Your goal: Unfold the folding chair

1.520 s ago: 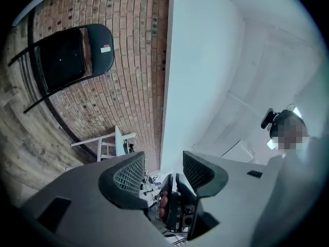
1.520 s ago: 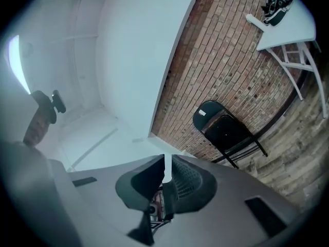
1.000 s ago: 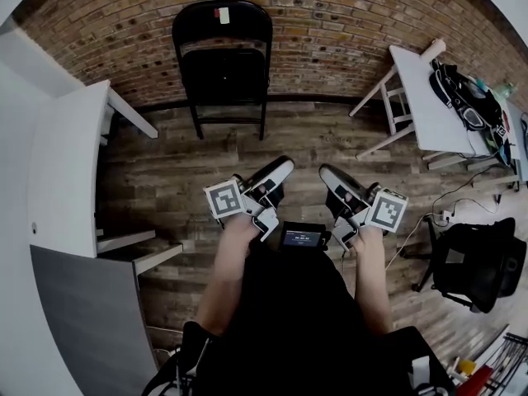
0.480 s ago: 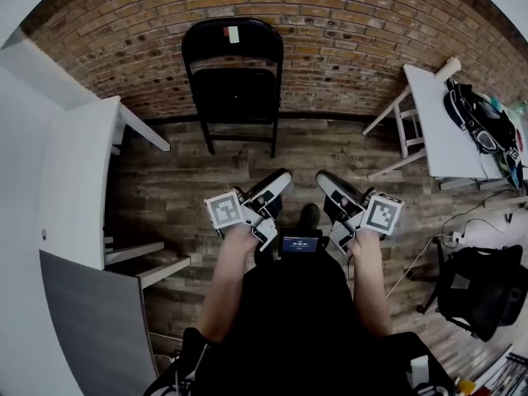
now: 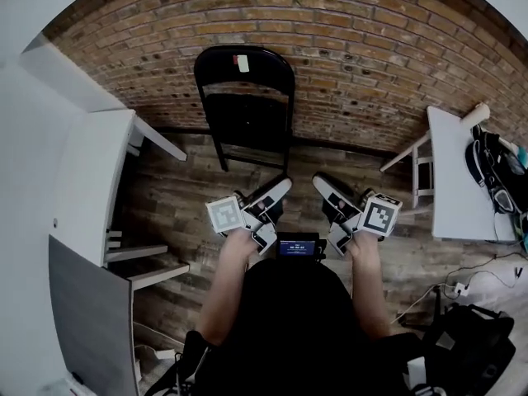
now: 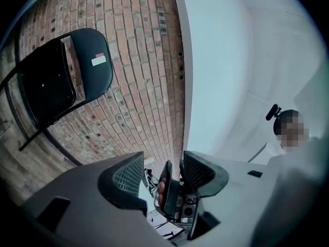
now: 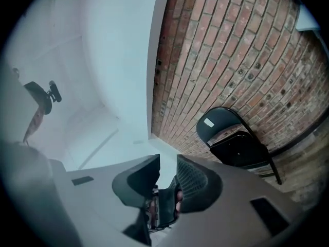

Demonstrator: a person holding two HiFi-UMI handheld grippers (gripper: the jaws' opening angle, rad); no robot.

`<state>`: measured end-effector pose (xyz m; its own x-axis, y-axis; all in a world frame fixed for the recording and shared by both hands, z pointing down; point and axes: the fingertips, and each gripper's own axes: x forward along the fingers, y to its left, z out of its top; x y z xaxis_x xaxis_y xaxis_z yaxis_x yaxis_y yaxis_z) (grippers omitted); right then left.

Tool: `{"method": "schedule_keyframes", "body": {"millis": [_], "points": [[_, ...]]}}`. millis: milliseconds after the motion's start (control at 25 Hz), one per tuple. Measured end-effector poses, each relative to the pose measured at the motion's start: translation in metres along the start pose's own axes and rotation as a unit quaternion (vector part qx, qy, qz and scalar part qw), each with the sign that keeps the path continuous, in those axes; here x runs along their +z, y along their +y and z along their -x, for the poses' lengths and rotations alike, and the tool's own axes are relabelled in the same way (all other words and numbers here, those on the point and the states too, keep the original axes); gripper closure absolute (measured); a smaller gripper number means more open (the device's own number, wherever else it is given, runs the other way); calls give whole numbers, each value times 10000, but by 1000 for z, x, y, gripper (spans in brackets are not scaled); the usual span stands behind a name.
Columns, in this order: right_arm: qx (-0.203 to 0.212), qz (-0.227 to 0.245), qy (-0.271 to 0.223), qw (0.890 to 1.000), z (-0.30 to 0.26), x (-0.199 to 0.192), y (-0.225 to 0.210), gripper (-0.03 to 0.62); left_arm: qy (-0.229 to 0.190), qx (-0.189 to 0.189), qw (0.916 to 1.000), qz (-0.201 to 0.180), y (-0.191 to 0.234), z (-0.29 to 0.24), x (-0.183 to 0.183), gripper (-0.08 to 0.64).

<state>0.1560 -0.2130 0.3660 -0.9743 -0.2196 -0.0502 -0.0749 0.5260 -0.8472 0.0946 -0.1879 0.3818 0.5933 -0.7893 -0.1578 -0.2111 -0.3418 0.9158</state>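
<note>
The folding chair (image 5: 245, 110) was found folded against the brick wall (image 5: 355, 48), untouched. The left claw (image 5: 275, 191) was held wide and empty; the right claw (image 5: 328, 188), its jaws just opened partway, held nothing. Unfolding remained wholly outstanding.

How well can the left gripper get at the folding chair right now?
Probably not yet: the left gripper is short of the folding chair, which stands folded at the brick wall. Only floor lies between, so a step forward should suffice.
</note>
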Motion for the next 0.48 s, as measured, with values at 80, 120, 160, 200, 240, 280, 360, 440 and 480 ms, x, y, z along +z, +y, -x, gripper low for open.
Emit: {"method": "schedule_keyframes", "body": {"millis": [80,120,160,200,240,280,360,440,480], "points": [[128,-37,111,9999,0,13,-11,509,-70,93,9999,-122,3,-14,3,319],[184,-61,160,9997,-2,19,-16,509,-88,140,9997,-181,4,-20,5,319],[236,-93,207,9995,-3,23,-20,509,-106,182,9995,-238,6,-25,7,319],[282,-127,258,9992,-5,25,-23,509,-130,233,9992,-292,8,-27,9,319],[323,-156,313,9989,-6,26,-25,509,-160,290,9989,-335,12,-29,11,319],[358,-168,370,9985,-7,27,-26,509,-195,337,9986,-350,14,-30,13,319],[397,-130,454,9981,-10,35,-31,509,-260,358,9984,-361,17,-38,21,321],[393,-36,478,9981,-14,48,-36,509,-302,289,9984,-385,19,-49,31,319],[379,11,482,9981,-16,53,-39,509,-327,241,9985,-371,21,-54,36,320]]}}
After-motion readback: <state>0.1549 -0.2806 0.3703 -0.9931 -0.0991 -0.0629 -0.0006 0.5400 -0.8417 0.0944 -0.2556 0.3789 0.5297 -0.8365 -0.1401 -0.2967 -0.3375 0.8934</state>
